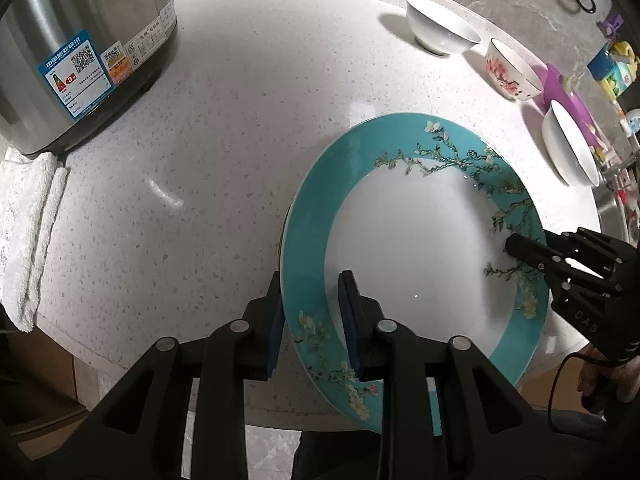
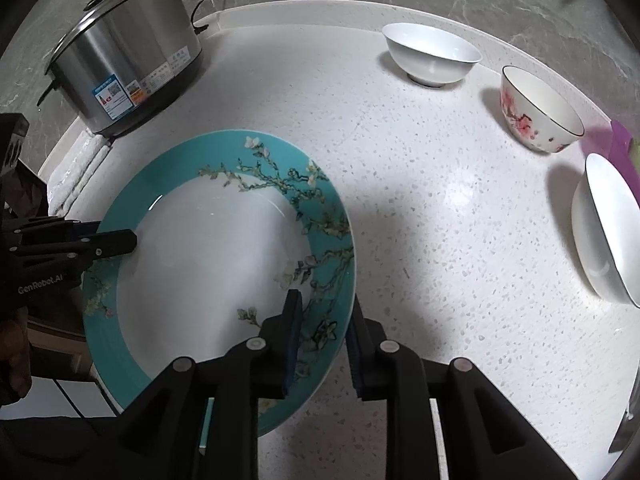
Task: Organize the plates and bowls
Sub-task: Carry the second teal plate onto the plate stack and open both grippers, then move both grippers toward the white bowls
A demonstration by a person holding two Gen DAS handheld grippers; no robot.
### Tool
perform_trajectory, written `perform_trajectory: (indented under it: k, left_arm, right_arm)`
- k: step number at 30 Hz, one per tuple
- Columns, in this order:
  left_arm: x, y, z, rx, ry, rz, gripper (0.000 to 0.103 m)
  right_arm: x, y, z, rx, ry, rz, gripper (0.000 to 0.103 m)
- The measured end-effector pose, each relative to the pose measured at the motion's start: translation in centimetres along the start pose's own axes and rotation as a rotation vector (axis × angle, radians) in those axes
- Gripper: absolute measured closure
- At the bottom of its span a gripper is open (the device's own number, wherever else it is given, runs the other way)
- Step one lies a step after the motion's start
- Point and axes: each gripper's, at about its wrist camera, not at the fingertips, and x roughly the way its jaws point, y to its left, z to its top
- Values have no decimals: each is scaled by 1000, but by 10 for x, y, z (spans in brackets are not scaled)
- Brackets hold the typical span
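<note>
Plate (image 2: 208, 264) lies near three bowls (image 2: 432, 56), beside cooker (image 2: 128, 72).

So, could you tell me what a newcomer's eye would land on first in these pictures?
Most likely the big teal plate with blossom branches, at the near edge of the speckled white counter, its rim sitting between both sets of tongs. Next, the steel cooker at the back left. Then three bowls along the right side, the flowered bowl between two white ones.
</note>
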Motion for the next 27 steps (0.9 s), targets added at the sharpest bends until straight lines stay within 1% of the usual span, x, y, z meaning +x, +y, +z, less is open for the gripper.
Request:
perform_trajectory:
  k: [2, 4, 5, 6, 7, 8, 10, 11, 12, 14, 16, 18, 19, 20, 21, 22, 24, 25, 26, 27]
  left_arm:
    - [-2, 4, 0, -14, 0, -11, 78]
    - [-6, 5, 1, -23, -10, -27, 71]
    - [-9, 6, 3, -26, -23, -32, 49]
    - [-14, 7, 5, -31, -41, -38, 24]
    - [-19, 7, 8, -37, -62, -42, 17]
    - [-24, 8, 13, -39, -81, -48, 12]
    - [-34, 6, 24, -38, -98, -55, 10]
    - [-38, 4, 30, -40, -102, -66, 4]
    - [-44, -1, 38, -42, -108, -91, 0]
    - [-55, -13, 52, -28, -128, -126, 0]
    - [-66, -34, 66, 0, -149, -164, 0]
    - [-76, -65, 78, 52, -174, -219, 0]
    - [-79, -89, 84, 92, -194, -261, 0]
    - [-81, -103, 88, 117, -204, -284, 0]
    - [-80, -124, 92, 147, -210, -309, 0]
    - [-75, -147, 97, 170, -196, -326, 0]
    - [-61, -187, 103, 192, -137, -361, 0]
    - [-48, -209, 109, 190, -104, -360, 0]
    - [-37, -224, 113, 180, -84, -351, 0]
    - [-24, -239, 119, 166, -66, -342, 0]
  right_arm:
    - [1, 1, 0, 1, -3, 3, 77]
    - [2, 2, -1, -12, -4, 2, 74]
    - [2, 3, -2, -13, -3, 2, 72]
    - [2, 2, -3, -3, 2, 10, 63]
    - [0, -1, -4, 7, -2, 17, 49]
    - [-4, -3, -5, 17, -13, 20, 37]
    - [-18, -12, -7, 42, -51, 29, 26]
    - [-25, -19, -8, 60, -67, 36, 20]
    - [-31, -24, -9, 75, -79, 41, 18]
    - [-47, -46, -15, 138, -107, 66, 16]
    - [-66, -85, -24, 261, -145, 93, 15]
    - [-81, -121, -35, 373, -184, 115, 12]
    - [-91, -148, -43, 456, -211, 137, 9]
    - [-98, -169, -50, 521, -230, 154, 5]
    - [-107, -200, -60, 604, -249, 164, 4]
    - [-112, -217, -65, 638, -255, 161, 4]
    - [-124, -258, -75, 691, -263, 143, 4]
    - [-132, -282, -82, 718, -273, 121, 6]
    - [-136, -293, -85, 730, -283, 115, 11]
    - [-139, -309, -87, 742, -288, 118, 13]
